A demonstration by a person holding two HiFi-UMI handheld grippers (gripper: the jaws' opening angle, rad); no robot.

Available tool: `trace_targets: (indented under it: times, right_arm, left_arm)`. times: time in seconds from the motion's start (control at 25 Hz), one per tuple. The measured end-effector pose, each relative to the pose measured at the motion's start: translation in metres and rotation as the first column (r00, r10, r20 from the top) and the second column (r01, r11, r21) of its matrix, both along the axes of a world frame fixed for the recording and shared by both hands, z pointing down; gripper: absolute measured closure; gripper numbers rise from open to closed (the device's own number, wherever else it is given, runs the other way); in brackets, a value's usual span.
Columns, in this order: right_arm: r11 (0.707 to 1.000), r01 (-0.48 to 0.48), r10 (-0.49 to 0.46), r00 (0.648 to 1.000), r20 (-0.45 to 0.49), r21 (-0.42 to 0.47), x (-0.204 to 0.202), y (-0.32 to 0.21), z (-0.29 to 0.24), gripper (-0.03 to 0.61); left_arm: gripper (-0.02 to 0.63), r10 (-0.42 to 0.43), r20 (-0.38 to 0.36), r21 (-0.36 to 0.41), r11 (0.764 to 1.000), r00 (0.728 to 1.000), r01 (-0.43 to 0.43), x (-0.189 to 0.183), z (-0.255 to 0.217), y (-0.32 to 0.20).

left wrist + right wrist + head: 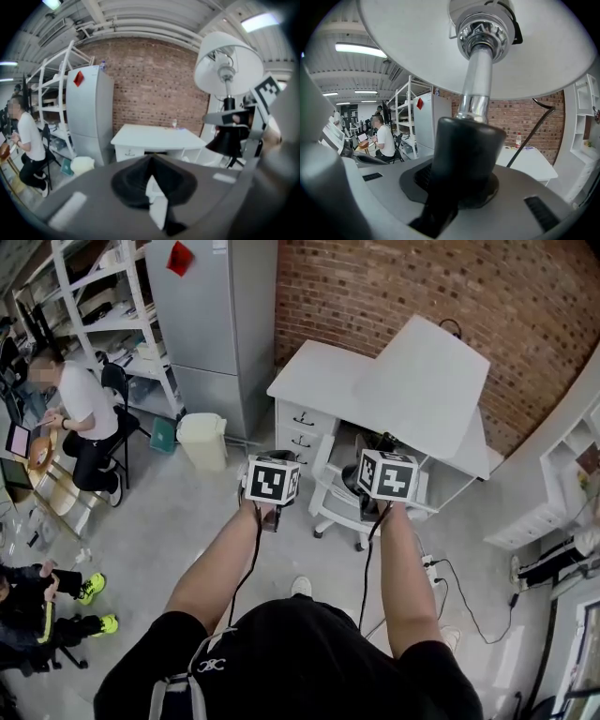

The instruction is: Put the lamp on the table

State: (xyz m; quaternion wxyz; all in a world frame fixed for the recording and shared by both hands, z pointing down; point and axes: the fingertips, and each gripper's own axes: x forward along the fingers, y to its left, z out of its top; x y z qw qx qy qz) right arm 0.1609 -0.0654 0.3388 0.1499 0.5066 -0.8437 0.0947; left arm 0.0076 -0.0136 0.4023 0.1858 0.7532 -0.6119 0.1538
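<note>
- The step in hand, as I judge it, is carrying the lamp [480,70] across to the white bench [314,381]. The lamp is up in the air in front of the person and is not yet on the bench.
- To do it well, keep the stem close to upright. The wide white shade [228,63] sits high above the grip, so any tilt will likely make the lamp swing or twist in the jaws.
- Walk it in slowly and aim for a bare part of the bench top, away from the edge and clear of the small bottle [518,139] at the back.
- Lower it until the base is flat on the bench before easing the jaws apart. The base is not visible in any view, so its height above the bench has to be judged with care.
- A thin black cord [532,133] crosses the right gripper view, and it could snag on the way.
- The right gripper [461,187] is clamped on the lamp's black collar, just under the chrome stem, with the shade spreading overhead.
- The left gripper [151,161] has its jaws together and holds nothing that I can make out. It hangs beside the right one with the lamp off to its right, free to steady the stem if needed.
</note>
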Motion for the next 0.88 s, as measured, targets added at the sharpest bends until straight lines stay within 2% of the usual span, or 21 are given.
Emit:
trace_targets:
  times: [0.4,0.88]
  right_arm:
    - [0.999,0.030,-0.029,1.000,0.006,-0.014,-0.008,-0.141,-0.010,0.486]
    - [0.999,0.010,-0.010,1.000,0.009,-0.054,-0.017,-0.244,0.017,0.486]
  left_arm:
    - [0.613,-0.002,0.000,-0.007,1.000,1.000,0.002,0.011,-0.017,-0.138]
    - [0.612,-0.001,-0.021,-0.054,0.999,1.000,0.000,0.002,0.009,-0.235]
